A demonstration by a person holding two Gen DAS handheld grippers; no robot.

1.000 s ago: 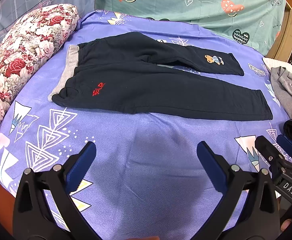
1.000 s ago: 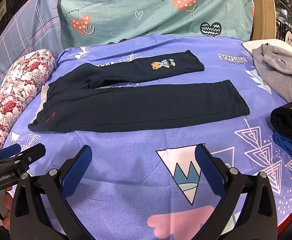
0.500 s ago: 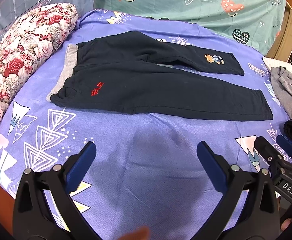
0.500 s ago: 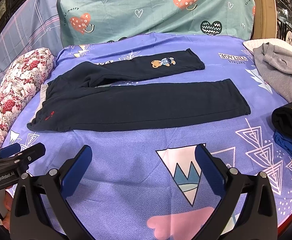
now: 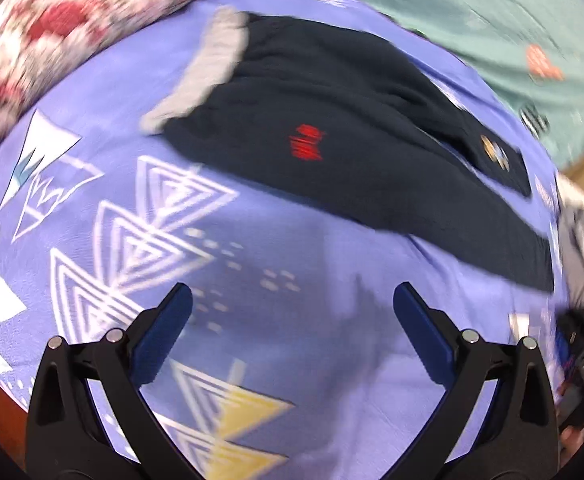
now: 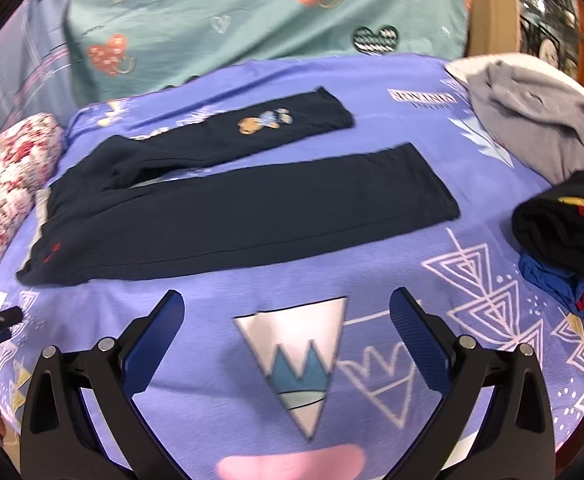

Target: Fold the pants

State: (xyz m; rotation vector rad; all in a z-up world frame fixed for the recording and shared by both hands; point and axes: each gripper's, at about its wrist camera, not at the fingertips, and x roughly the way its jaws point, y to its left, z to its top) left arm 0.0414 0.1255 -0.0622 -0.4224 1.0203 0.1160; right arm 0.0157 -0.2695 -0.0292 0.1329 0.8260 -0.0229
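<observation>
At far left a rolled floral cushion w/ red roses on white (image 6: 1, 184) lay along the edge of the purple bedsheet w/ white triangle prints (image 6: 332, 280). Just beside it was the grey waistband (image 5: 207, 68) of the dark navy pants (image 6: 231, 216), which lay flat on the sheet, waist to the left, legs running right. Both legs were spread apart in a narrow V; the far leg carried a small cartoon bear patch (image 6: 263, 120), and red stitched lettering (image 5: 306, 146) sat near the hip. The left-wrist view was motion-blurred.

The left gripper (image 5: 292, 308) hovered over bare sheet near the waist end, blue-padded jaws spread wide, holding nothing. The right gripper (image 6: 285, 312) hung over the sheet nearer the leg side, jaws also wide apart & empty, not touching the pants.

Behind, a teal sheet w/ heart prints (image 6: 251, 8) hung as backdrop. At right lay a crumpled grey garment (image 6: 532, 112), and closer, a folded black garment (image 6: 564, 224) stacked on folded blue fabric (image 6: 552, 280), well apart from the pants.
</observation>
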